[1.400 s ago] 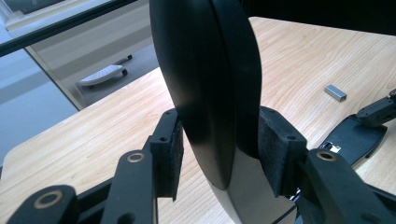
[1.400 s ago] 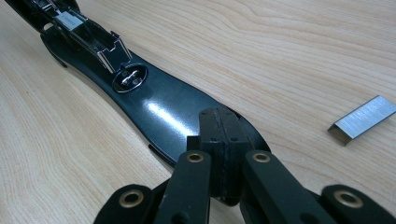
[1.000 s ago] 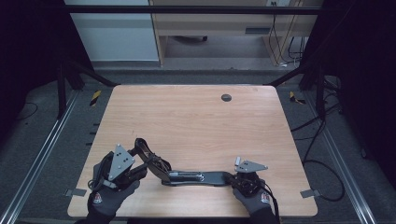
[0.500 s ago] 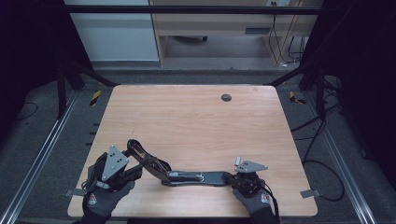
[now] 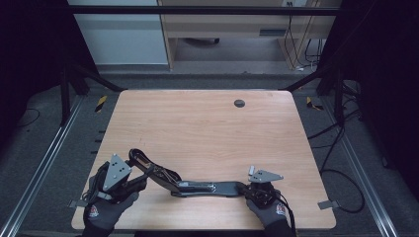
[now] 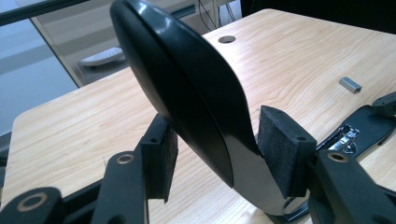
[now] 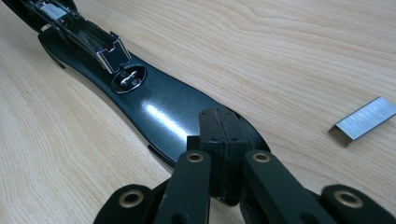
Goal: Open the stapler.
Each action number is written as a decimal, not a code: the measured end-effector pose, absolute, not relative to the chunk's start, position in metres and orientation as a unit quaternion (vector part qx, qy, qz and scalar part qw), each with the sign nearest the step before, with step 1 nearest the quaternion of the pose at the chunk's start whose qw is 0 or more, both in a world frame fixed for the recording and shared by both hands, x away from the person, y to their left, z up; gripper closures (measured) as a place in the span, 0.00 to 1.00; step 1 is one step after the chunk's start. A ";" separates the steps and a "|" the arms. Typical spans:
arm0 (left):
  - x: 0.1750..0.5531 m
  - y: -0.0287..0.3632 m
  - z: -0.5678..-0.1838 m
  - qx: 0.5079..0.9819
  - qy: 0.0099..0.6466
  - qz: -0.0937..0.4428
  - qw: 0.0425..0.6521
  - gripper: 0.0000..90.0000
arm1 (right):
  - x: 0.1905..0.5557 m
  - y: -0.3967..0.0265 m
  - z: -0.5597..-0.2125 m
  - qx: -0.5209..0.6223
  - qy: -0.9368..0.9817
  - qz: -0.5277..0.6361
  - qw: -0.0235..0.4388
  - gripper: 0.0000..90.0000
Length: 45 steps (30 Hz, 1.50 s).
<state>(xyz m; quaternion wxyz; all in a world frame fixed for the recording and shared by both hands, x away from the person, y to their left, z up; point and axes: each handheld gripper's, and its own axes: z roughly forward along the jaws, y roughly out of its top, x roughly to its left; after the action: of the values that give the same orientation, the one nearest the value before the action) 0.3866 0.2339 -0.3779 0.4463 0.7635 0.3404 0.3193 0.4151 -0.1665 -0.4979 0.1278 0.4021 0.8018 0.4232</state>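
Wooden table (image 5: 197, 128) carries an opened, rigid, glossy stapler (image 5: 197, 187). Left gripper (image 6: 219, 154), jaws just widening, straddles its slippery lid; right gripper (image 7: 219, 135), jaws together, pins the base.

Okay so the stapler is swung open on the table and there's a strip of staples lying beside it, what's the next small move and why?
Probably draw the left gripper back off the stapler's top arm: its jaws have just been opening and the pads stand apart from the arm between them. The right gripper, shut, presses the base down; the staple strip lies untouched.
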 end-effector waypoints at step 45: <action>0.384 0.253 -0.388 0.757 0.368 0.315 0.439 0.46 | 0.415 -0.167 -0.498 0.401 0.802 0.424 0.127 1.00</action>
<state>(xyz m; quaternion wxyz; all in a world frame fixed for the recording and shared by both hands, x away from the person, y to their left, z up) 0.3839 0.2532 -0.3884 0.4389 0.7571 0.3675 0.3148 0.4154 -0.1668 -0.4981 0.1270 0.4007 0.8022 0.4240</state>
